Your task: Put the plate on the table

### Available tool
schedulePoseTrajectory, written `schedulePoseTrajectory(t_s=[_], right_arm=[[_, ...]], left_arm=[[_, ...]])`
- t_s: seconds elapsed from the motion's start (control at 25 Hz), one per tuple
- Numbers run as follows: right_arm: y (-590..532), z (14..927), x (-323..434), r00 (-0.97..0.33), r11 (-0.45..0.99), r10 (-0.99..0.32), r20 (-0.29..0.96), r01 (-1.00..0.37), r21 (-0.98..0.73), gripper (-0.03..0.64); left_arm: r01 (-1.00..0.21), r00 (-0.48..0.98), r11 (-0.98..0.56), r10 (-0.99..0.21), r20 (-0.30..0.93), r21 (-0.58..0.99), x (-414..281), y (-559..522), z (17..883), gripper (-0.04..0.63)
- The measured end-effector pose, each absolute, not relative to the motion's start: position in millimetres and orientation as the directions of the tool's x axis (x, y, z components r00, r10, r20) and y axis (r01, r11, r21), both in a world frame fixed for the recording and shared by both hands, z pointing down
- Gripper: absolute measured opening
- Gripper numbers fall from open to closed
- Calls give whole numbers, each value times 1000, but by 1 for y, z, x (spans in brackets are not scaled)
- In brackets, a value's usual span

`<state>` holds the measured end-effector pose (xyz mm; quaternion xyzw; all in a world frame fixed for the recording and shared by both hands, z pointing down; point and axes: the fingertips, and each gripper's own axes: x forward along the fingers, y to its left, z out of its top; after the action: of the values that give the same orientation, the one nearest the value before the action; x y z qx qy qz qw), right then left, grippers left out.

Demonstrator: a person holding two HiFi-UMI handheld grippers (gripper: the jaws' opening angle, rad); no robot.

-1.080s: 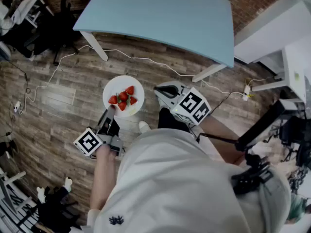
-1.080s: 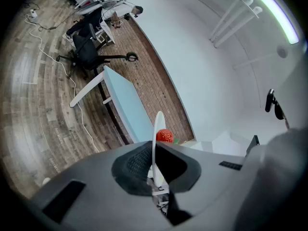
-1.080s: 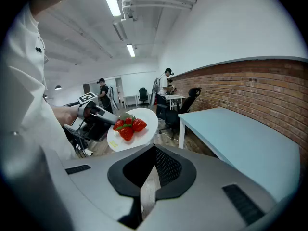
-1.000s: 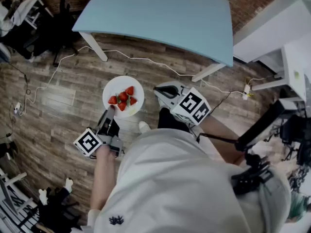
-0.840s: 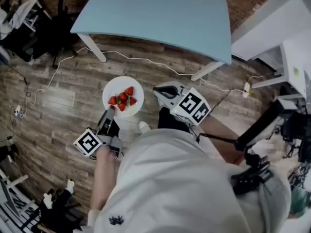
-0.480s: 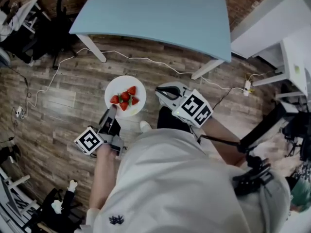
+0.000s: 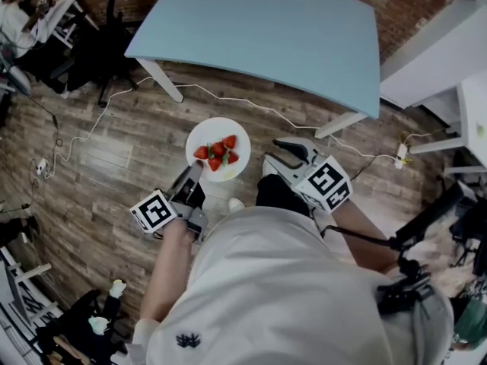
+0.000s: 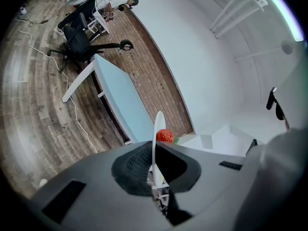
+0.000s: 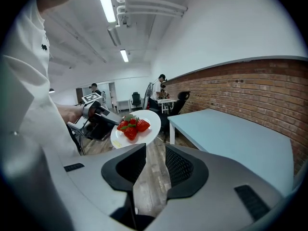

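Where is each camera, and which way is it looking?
Head view: on the person's head, looking steeply down at left gripper, right gripper, plate, blue table; white torso shows.
Left gripper view: rides that gripper, looking along jaws shut on the plate's rim, toward the table.
Right gripper view: looks along its empty jaws, which have just been opening, at the plate; sleeve shows.
Shared: plate with strawberries.

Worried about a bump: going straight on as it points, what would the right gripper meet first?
Probably the rim of the white plate, which the left gripper holds; the right gripper, whose empty jaws have just been opening, aims about there. Depth is unclear: it might pass beneath to the floor.
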<state>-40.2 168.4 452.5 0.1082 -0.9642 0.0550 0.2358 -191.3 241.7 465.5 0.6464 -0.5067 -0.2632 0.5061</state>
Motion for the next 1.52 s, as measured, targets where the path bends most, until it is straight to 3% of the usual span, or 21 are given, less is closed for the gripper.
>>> schedulePoseTrajectory(t_s=[0.24, 0.64, 0.8, 1.08, 1.52], right_arm=[[109, 451, -37, -870, 971, -174, 461, -229, -66, 112], [-26, 437, 1, -861, 940, -275, 427, -335, -70, 179], [-78, 448, 45, -829, 917, -319, 460, -393, -73, 183], [-75, 453, 63, -774, 854, -435, 461, -517, -62, 183], [-192, 467, 110, -623, 697, -579, 527, -713, -77, 183]], left_arm=[[-380, 351, 54, -915, 198, 924, -188, 181, 468, 9], [-401, 433, 14, -878, 203, 916, -155, 23, 455, 9], [-398, 488, -14, -850, 199, 917, -122, -50, 459, 9], [-389, 595, -73, -781, 189, 918, -107, -85, 460, 9], [-386, 727, -80, -639, 250, 919, -65, -284, 519, 9]])
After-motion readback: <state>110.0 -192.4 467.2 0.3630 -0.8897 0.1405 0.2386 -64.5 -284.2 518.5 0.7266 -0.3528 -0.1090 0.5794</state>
